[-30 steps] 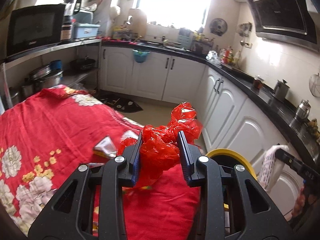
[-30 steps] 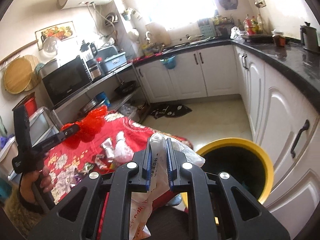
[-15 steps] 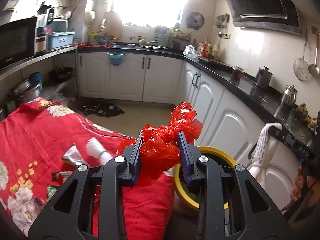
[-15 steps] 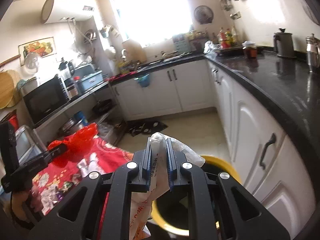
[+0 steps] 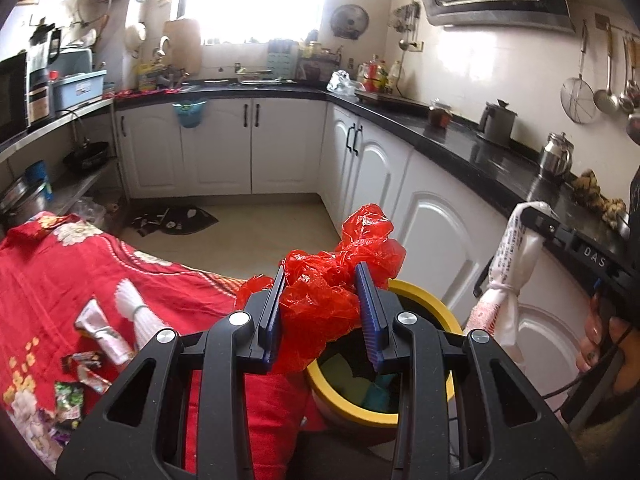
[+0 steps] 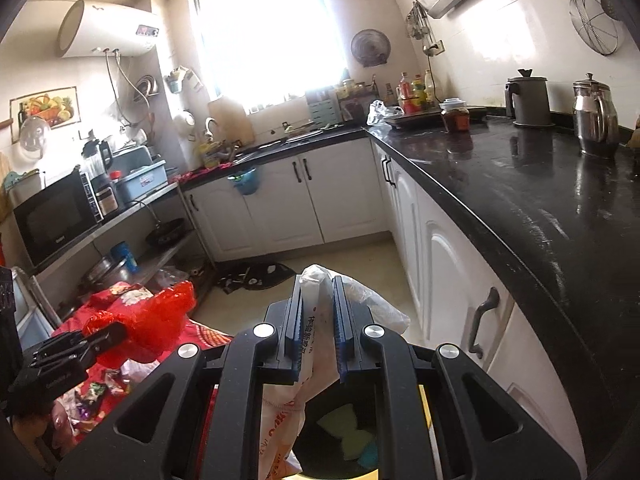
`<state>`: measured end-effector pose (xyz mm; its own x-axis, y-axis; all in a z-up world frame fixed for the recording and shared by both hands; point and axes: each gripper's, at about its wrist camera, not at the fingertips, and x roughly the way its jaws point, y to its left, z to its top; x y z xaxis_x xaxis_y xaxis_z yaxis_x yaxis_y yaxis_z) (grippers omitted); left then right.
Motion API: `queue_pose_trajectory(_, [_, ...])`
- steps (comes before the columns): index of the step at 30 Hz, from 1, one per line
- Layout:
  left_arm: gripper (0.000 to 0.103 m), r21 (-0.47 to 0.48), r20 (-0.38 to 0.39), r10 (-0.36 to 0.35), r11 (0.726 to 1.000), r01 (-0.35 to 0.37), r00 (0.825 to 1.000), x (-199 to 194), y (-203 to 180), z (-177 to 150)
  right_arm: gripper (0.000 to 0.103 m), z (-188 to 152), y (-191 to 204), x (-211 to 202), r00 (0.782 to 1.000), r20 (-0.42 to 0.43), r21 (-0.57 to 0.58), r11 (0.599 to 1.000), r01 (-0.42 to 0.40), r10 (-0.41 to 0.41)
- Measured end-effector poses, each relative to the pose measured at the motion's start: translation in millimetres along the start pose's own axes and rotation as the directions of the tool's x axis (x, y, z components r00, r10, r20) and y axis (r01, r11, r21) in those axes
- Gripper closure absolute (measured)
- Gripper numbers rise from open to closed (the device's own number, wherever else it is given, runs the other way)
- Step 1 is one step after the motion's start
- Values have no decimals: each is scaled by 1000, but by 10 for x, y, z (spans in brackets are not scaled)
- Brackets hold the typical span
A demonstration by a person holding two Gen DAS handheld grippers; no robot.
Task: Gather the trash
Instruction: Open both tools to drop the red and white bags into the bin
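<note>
My left gripper (image 5: 320,312) is shut on a crumpled red plastic bag (image 5: 328,280) and holds it over the near rim of a yellow-rimmed bin (image 5: 420,300). My right gripper (image 6: 317,328) is shut on a white printed plastic bag (image 6: 316,320) that hangs down above the bin's dark inside (image 6: 344,436). The white bag also shows at the right of the left wrist view (image 5: 512,264), and the red bag at the left of the right wrist view (image 6: 156,320).
A table with a red floral cloth (image 5: 60,264) stands left of the bin, bearing a tube (image 5: 100,332), a white bundle (image 5: 136,308) and several wrappers (image 5: 76,384). White cabinets (image 5: 432,240) under a black counter (image 6: 520,200) run along the right. A mat (image 5: 176,220) lies on the floor.
Both grippers have swung right, away from the table and over the yellow bin, each still holding its bag. The bin's inside now lies right under the right gripper.
</note>
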<state>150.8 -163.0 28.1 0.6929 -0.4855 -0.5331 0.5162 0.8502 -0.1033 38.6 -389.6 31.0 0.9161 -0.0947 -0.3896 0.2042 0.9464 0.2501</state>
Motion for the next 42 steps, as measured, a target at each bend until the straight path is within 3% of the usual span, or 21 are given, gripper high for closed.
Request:
queue_pose_trajectory(13, [77,20,-95,-38,999,40,995,492,-243,-201,91,-259,35,280,997,-4,-116,991,71,-72])
queue_pose_trajectory(21, [76,42,-194,-25,999,34,981,916,-356,-424,90,-501,49,594,993,-29,-186,977,107,-115])
queue_pose_trajectory(29, [73,29,-259,-12,999,21,966,1195,-358,-564,87,-658,-32,828,990,-66,-184,977,110,-124])
queue_pose_trajectory(42, [27,-59,-275,1,998,-18,962,1173,-107,-580,69,-678,-137,910,985,-120,-121,986,112,-127])
